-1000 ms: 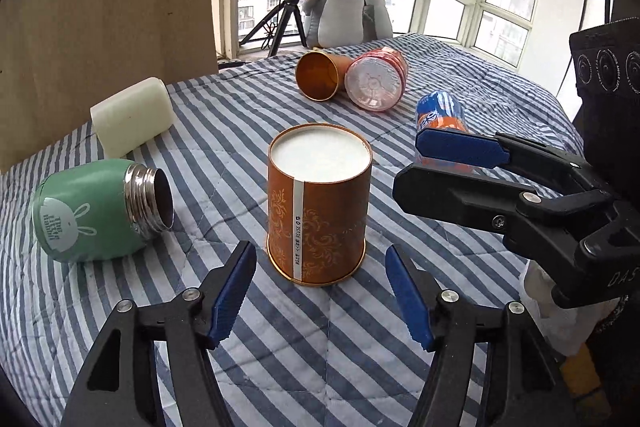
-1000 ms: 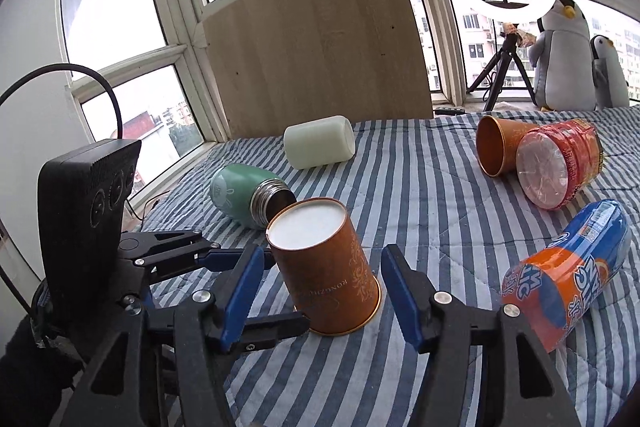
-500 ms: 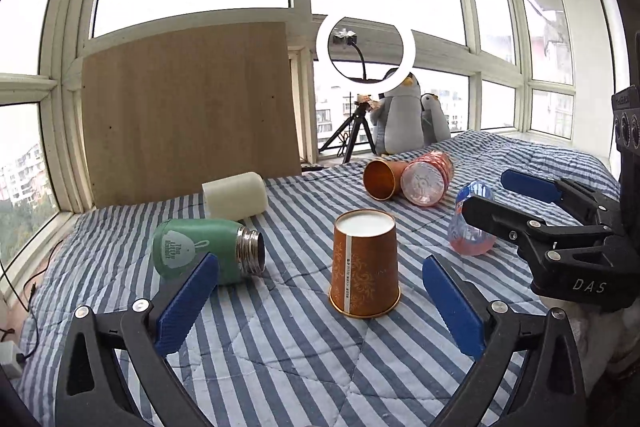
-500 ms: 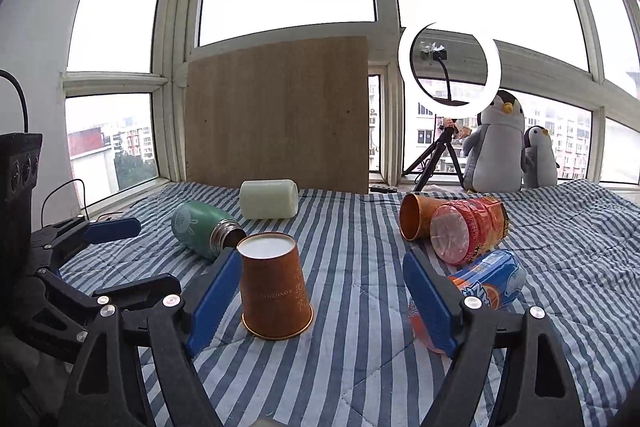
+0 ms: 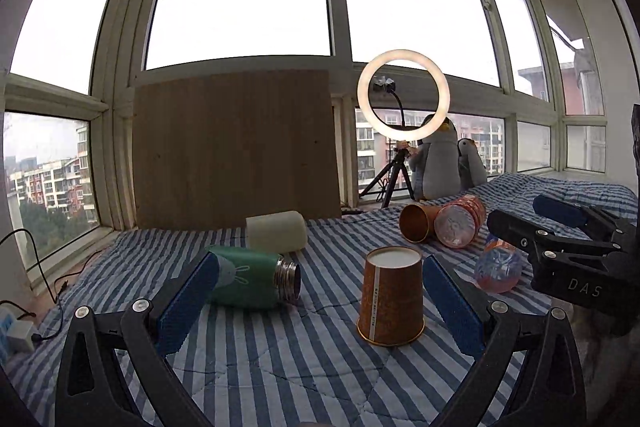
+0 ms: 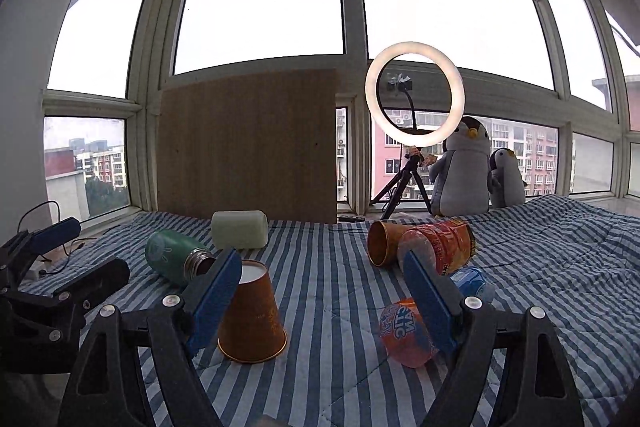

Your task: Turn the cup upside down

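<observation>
- Orange paper cup (image 5: 391, 297) (image 6: 253, 315) standing mouth-down on the striped bedspread (image 5: 280, 367) (image 6: 332, 291), white base facing up, upright and free of any grip
- Left gripper (image 5: 320, 303) spread wide, blue pads well apart on either side of the cup, holding nothing; right pad (image 5: 450, 305) just beside the cup, left pad nearer the flask
- Right gripper (image 6: 320, 301) likewise spread open and empty; its left finger (image 6: 214, 301) overlapping the cup in the right wrist view, contact impossible to tell
- Seen from the left wrist view, right gripper's black frame and blue pad off to the right of the cup, clear of it
- Green flask (image 5: 256, 281) (image 6: 176, 261) lying on its side left of the cup, steel mouth open toward it, near but not touching
- Pale cream cylinder (image 5: 276, 231) (image 6: 239, 229) lying on its side behind the flask, close to the wooden board (image 5: 236, 147) (image 6: 248, 147) leaning against the window
- Second orange cup (image 5: 418, 223) (image 6: 384, 243) on its side farther back, mouth toward the cameras, touching a red-labelled plastic bottle (image 5: 460, 227) (image 6: 444, 245) also lying down
- Orange-and-blue soda bottle (image 5: 498, 269) (image 6: 404, 331) lying right of the upturned cup, partly hidden behind the right gripper's right finger
- Ring light (image 5: 403, 95) (image 6: 415, 94) on a tripod by the window, two plush penguins (image 5: 440, 163) (image 6: 464, 171) beside it
</observation>
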`<state>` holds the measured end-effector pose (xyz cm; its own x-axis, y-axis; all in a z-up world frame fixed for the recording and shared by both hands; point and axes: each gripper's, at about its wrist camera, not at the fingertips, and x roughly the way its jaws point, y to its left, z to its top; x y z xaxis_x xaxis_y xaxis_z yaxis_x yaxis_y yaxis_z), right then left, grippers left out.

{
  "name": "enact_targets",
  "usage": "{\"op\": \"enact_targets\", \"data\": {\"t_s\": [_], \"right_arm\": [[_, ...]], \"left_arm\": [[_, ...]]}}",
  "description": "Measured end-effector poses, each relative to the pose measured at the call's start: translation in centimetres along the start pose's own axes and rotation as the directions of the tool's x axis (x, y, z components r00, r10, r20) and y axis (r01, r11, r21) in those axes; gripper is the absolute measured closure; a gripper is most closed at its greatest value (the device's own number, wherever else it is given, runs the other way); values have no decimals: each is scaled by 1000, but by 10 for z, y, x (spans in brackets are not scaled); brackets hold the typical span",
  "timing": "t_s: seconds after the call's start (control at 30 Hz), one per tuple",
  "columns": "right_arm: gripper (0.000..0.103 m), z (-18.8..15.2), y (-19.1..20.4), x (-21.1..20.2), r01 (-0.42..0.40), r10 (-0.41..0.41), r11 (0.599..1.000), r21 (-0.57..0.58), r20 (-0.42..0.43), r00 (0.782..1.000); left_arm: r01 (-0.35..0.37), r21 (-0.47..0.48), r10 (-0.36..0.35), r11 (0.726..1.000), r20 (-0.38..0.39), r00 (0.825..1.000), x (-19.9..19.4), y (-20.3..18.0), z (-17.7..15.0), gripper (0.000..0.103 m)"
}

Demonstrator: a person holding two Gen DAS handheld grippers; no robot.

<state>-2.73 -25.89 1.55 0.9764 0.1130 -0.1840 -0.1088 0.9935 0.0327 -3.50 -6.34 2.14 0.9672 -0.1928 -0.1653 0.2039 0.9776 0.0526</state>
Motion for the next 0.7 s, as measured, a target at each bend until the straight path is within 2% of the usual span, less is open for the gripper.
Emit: {"op": "enact_targets", "data": {"t_s": [0.3,0.37,0.6,0.7], "right_arm": [[23,-2,-6,-1,-5,5,1000,27,14,1000],[16,-2,-7,-3,-4,4,1000,31,21,1000],[14,-2,-8,-6,-6,5,1000,28,41,999],[7,-2,-8,-6,-16,15,999,31,38,999]], "left_arm": [[-18,-11,18,1000,15,1000,-4,2,1,0],[-16,-12,16,1000,15,1000,-4,2,1,0],[-14,-37,15,999,13,1000,-5,7,1,0],[-11,-44,11,999,12,1000,-5,8,1,0]]}}
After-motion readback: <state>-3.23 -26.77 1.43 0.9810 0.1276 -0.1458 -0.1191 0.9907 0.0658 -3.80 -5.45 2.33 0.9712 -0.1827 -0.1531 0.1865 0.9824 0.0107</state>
